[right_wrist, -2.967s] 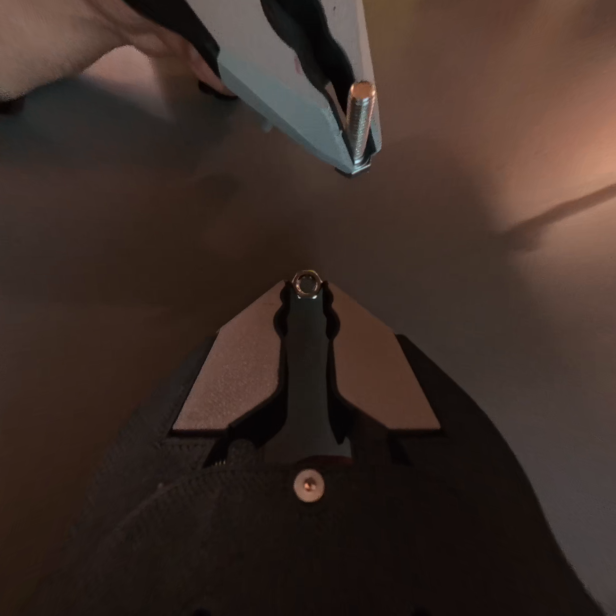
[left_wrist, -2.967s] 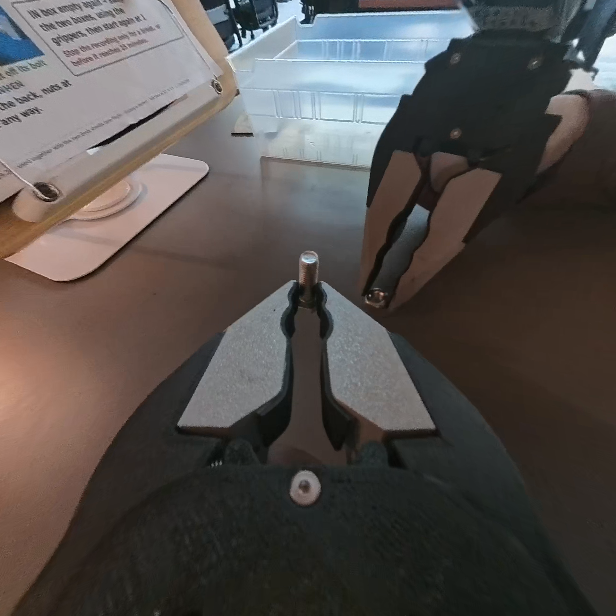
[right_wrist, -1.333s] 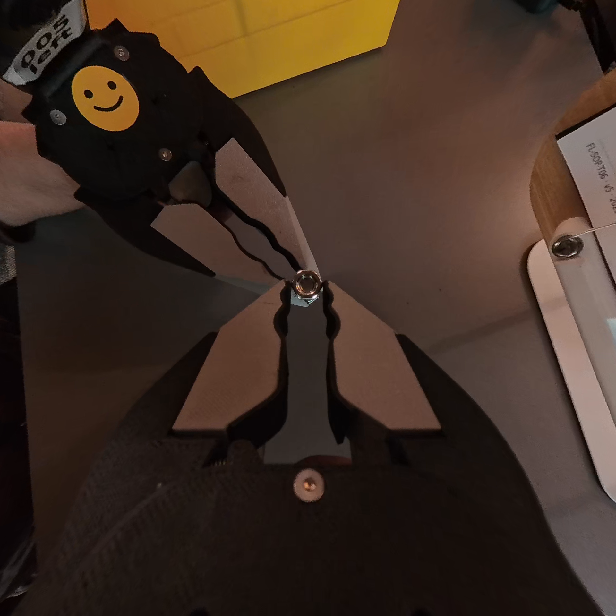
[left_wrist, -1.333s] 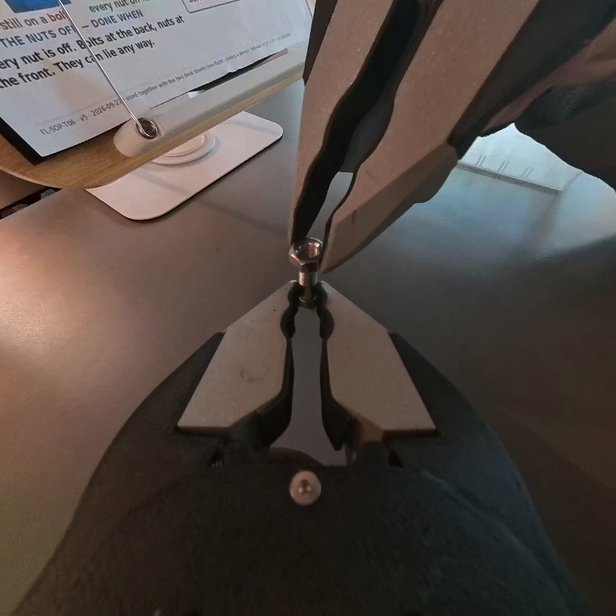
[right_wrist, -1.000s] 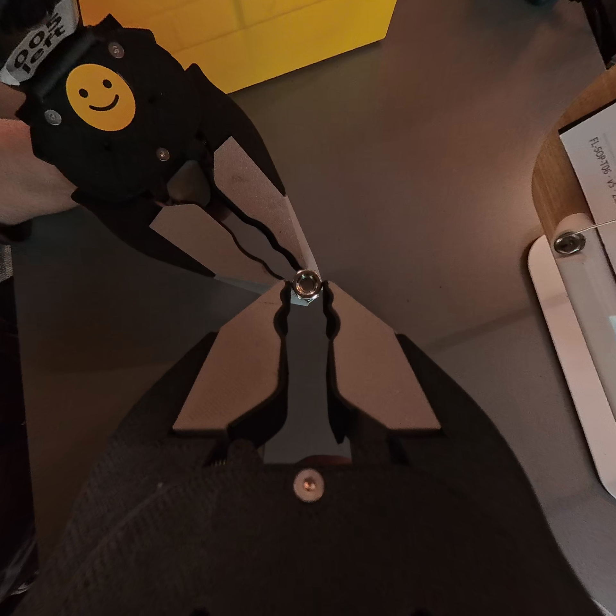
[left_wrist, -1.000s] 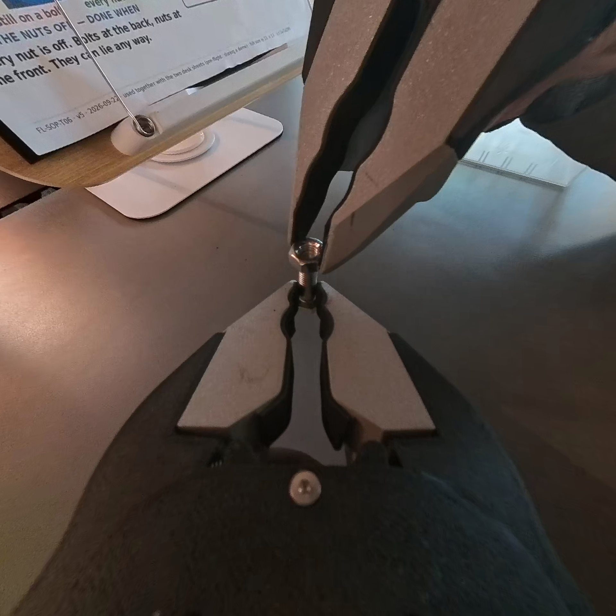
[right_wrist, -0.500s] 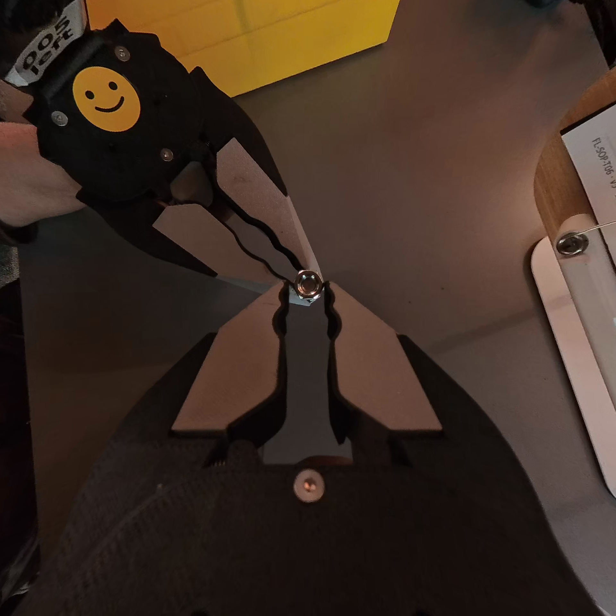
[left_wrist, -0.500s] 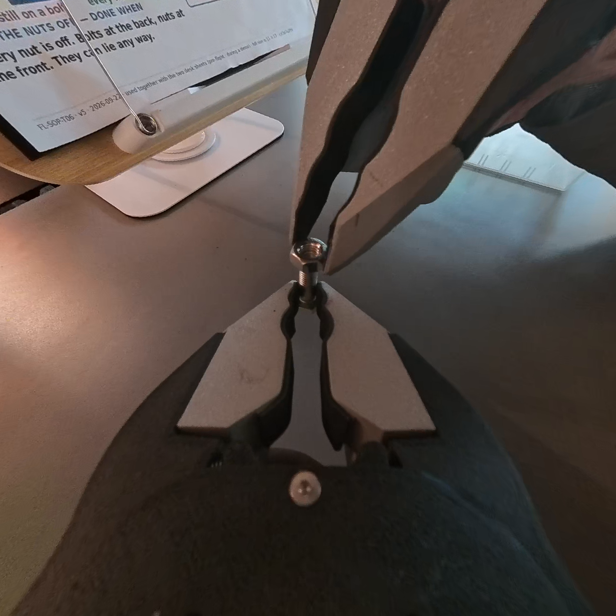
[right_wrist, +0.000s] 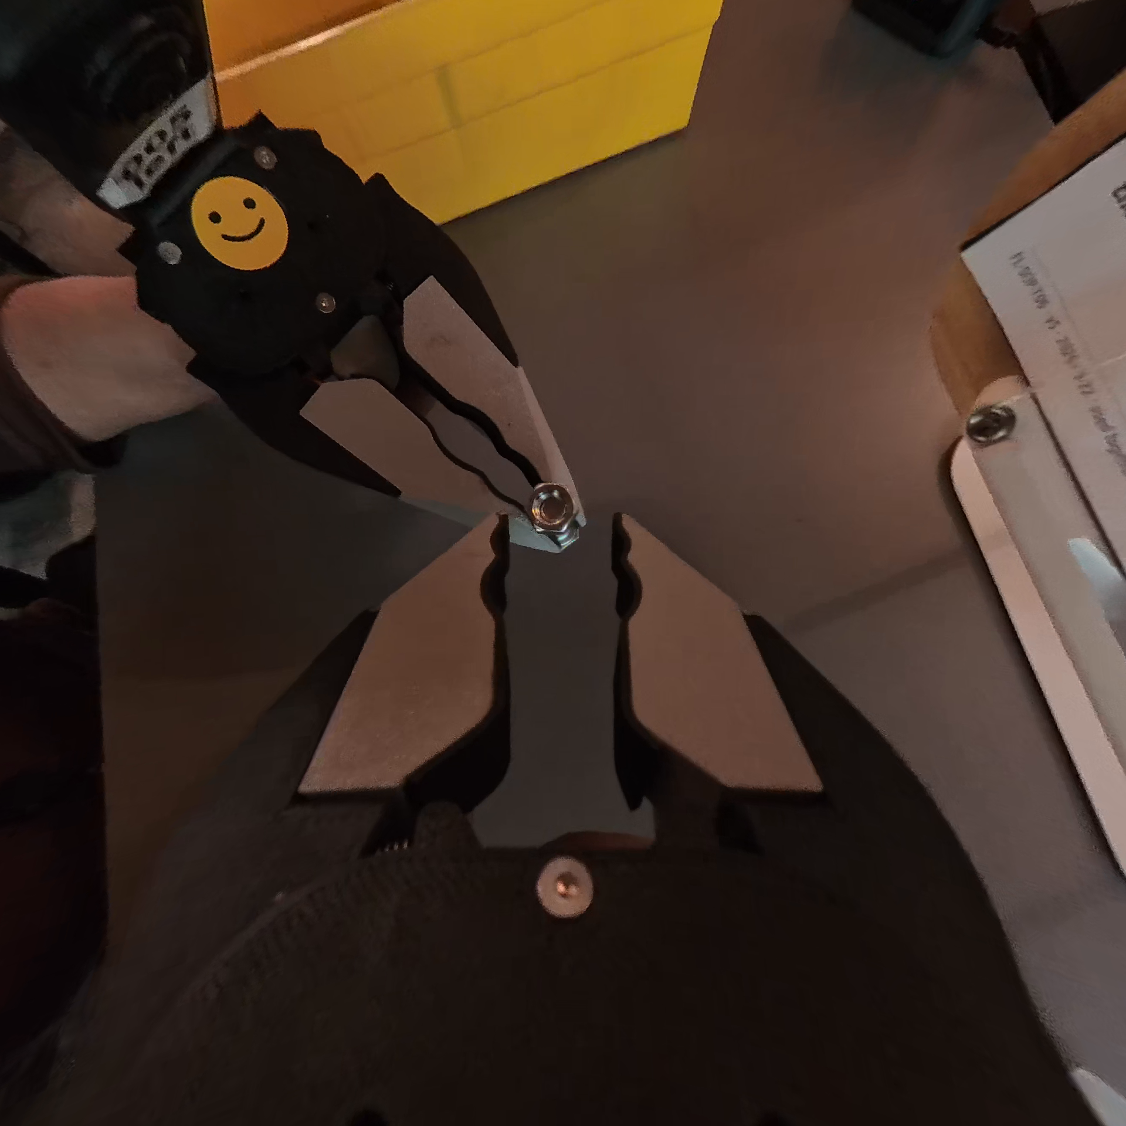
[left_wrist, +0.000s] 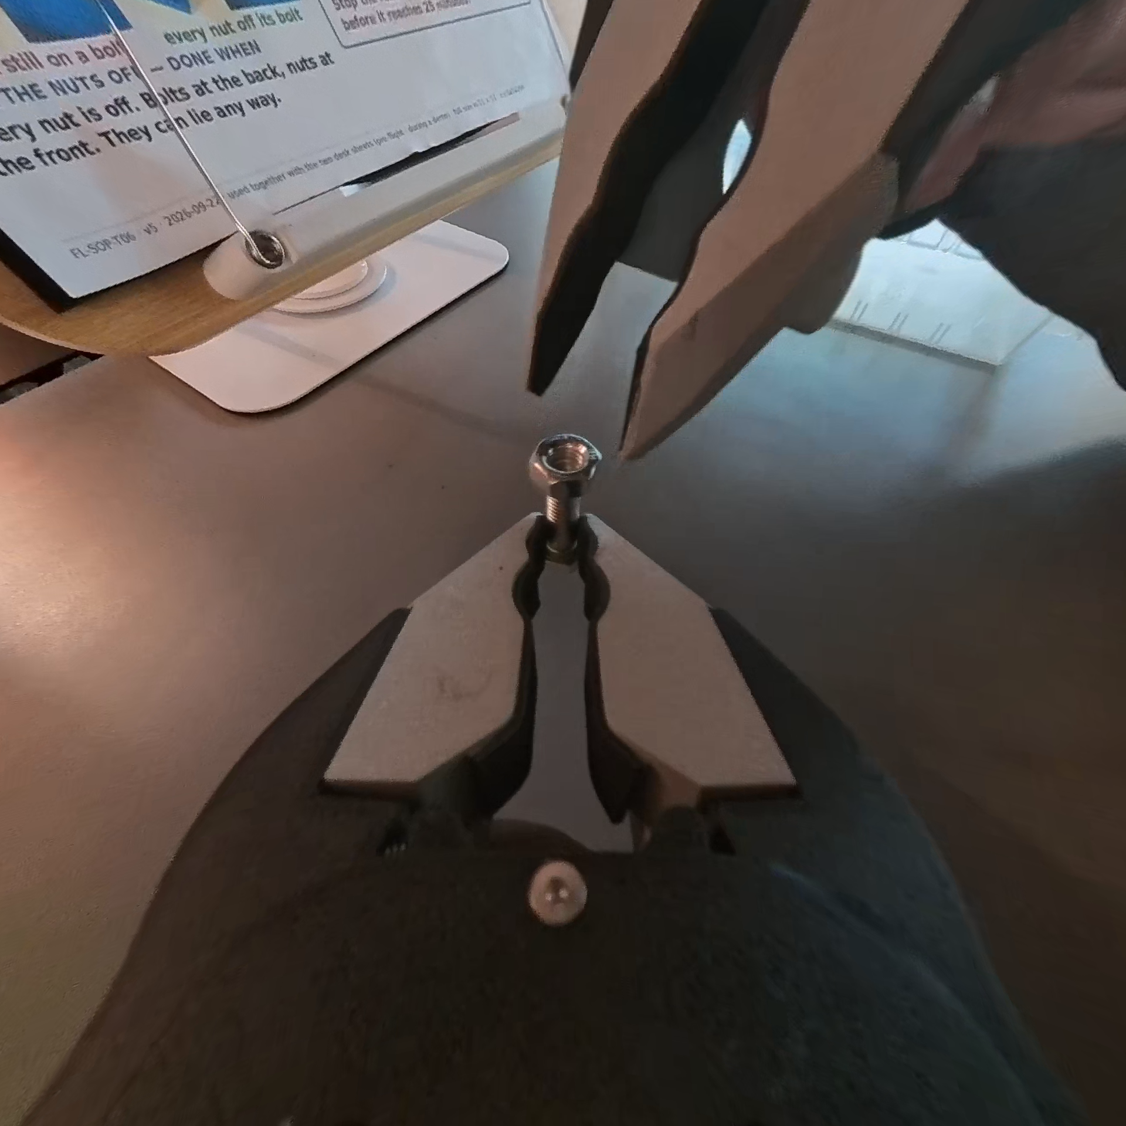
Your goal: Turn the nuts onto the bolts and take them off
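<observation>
My left gripper (left_wrist: 562,536) is shut on the head end of a small steel bolt (left_wrist: 560,515) that points forward out of the fingertips. A hex nut (left_wrist: 565,466) sits on the bolt's far end. My right gripper (left_wrist: 582,421) hangs just beyond the nut, open, its fingertips apart from it. In the right wrist view my right gripper (right_wrist: 559,525) is open and empty, with the nut (right_wrist: 551,507) seen end-on just past its tips. The left gripper (right_wrist: 548,531), with a yellow smiley sticker, comes in from the upper left.
A wooden sign stand (left_wrist: 304,286) with a printed sheet and white base stands at the left rear of the grey table (left_wrist: 183,548). A clear plastic tray (left_wrist: 914,317) lies at the right rear. A yellow box (right_wrist: 463,103) is behind the left gripper. Left and right tips are no more than a few centimetres apart.
My right gripper has opened and let go of the nut, and drawn back a little. The nut stays on the bolt. The left gripper still holds the bolt.
</observation>
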`<state>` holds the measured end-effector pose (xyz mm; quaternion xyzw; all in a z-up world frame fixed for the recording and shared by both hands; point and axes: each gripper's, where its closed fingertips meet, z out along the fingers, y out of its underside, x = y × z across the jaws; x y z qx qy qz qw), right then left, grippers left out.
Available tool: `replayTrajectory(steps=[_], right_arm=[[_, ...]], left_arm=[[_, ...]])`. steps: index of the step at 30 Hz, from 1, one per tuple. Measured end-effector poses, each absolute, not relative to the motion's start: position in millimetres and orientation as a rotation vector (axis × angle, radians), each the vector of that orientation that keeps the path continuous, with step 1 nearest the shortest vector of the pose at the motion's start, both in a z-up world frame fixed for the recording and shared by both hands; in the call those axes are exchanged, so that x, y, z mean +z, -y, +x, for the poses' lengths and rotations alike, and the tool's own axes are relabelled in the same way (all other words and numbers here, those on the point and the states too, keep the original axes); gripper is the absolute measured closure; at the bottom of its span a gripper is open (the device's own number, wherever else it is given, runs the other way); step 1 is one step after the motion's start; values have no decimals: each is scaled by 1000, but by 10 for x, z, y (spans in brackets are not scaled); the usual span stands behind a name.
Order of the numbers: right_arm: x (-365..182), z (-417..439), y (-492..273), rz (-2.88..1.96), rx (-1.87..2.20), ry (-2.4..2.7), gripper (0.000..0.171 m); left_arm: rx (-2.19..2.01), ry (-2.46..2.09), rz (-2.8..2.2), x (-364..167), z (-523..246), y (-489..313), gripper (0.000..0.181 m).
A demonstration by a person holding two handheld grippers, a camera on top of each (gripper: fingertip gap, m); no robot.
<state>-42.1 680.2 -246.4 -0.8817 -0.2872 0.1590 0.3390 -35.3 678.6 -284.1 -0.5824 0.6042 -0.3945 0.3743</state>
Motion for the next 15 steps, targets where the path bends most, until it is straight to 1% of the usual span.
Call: replayTrajectory(steps=[1,5,7,11,15], right_arm=[[-2432,-411,-6782,-2286,439,721,139],[-2350,-425,-6623,-2208,526,664,136],[-2385,-440,-6506,-2177,507,650,135],[-2476,-472,-6308,-2080,366,632,125],[-2429,-531,-6209,-1950,367,618,126]], left_arm=[[-1019,-1551,-1487,-2836,-352,-6771,173],[-1048,-1565,-1462,-2804,-349,-6706,173],[-1073,-1578,-1446,-2780,-346,-6652,174],[-1124,-1623,-1403,-2766,-333,-6512,174],[-1178,-1699,-1370,-2818,-329,-6348,174]])
